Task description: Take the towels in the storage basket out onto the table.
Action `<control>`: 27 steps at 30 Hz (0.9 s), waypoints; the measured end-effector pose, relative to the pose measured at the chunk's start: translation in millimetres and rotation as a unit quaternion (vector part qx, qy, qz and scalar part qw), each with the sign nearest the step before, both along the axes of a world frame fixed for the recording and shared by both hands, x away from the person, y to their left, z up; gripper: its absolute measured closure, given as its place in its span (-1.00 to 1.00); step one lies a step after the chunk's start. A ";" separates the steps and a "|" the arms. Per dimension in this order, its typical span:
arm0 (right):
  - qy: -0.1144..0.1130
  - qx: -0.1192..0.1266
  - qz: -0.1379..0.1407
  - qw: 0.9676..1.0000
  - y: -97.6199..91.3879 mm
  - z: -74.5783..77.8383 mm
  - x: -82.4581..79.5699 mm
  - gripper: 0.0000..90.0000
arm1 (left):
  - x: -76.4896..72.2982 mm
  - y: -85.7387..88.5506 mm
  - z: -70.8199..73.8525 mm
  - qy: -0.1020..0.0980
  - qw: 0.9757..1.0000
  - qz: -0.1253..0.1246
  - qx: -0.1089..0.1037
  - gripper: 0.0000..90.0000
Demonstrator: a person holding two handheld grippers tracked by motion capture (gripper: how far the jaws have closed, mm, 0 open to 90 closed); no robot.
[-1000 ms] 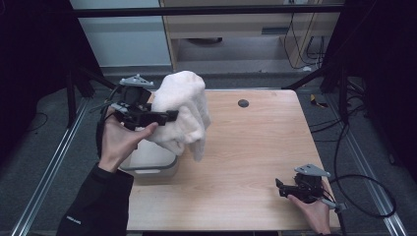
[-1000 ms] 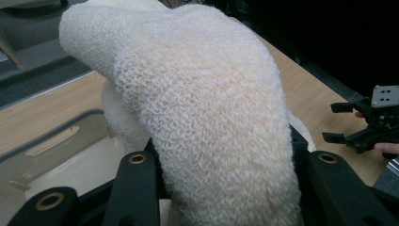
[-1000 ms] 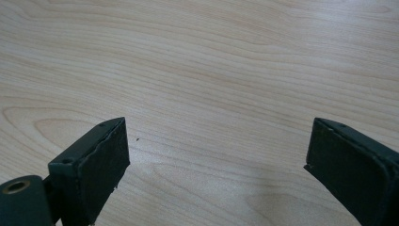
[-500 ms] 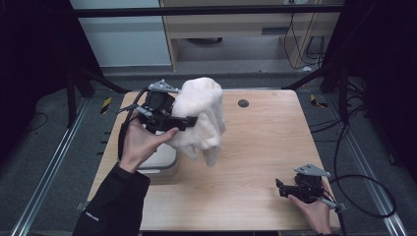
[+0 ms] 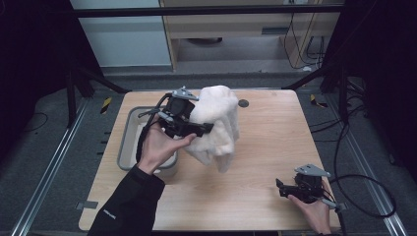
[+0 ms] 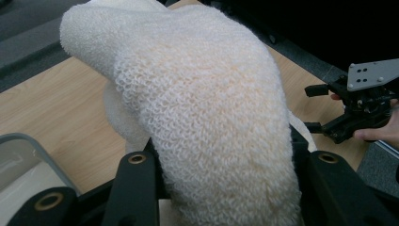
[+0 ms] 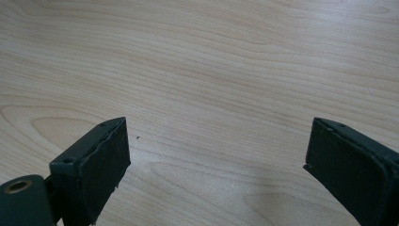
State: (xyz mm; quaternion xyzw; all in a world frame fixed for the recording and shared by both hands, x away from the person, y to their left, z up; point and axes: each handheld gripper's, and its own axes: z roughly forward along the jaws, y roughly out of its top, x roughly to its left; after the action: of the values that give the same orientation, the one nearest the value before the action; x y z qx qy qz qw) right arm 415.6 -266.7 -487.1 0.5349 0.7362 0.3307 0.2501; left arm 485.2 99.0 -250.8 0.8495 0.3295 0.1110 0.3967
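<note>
While the towel [image 5: 216, 125] hangs in a bulky bunch over the table [image 5: 275, 142], the step in hand looks like carrying it out of the grey bin [image 5: 129, 129] toward table centre. To do that well: keep the bundle high enough that its low tail at 6 o'clock clears the wood, then set it down flat at mid-table w/ room for the other hand to help.

Towel sits just right of the bin, at 3 o'clock from it, off the tabletop as far as I can tell; the underside is hidden.

Left gripper [image 5: 189, 125]: forearm comes up from 7 o'clock, wrist cocked, jaws pointing toward 3 o'clock and clamped tight on a thick fold of towel [image 6: 207, 122], cloth bulging over both jaws.

Right gripper [image 5: 290, 189]: low at 5 o'clock near the table edge, approx level, jaws spread wide [image 7: 216, 160] w/ nothing between them but bare wood.
</note>
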 end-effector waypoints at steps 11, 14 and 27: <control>-0.004 -0.002 0.001 1.000 -0.7 0.5 -0.5 -0.84 | 4.7 -25.8 -23.1 0.014 1.000 -0.021 0.008 0.20; -0.006 -0.005 0.001 1.000 -0.7 -0.1 0.0 -0.84 | 5.6 -31.8 -29.2 0.018 0.999 -0.023 0.012 0.20; -0.004 -0.002 -0.001 1.000 -1.0 0.6 -0.5 -0.84 | 15.0 -51.3 -61.0 0.041 0.998 -0.032 0.028 0.19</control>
State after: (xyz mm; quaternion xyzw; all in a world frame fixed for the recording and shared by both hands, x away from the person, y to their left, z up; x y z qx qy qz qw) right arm 415.1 -267.7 -486.5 0.5333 0.7355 0.3312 0.2549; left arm 500.2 47.7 -311.8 0.8741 0.3149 0.0726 0.3627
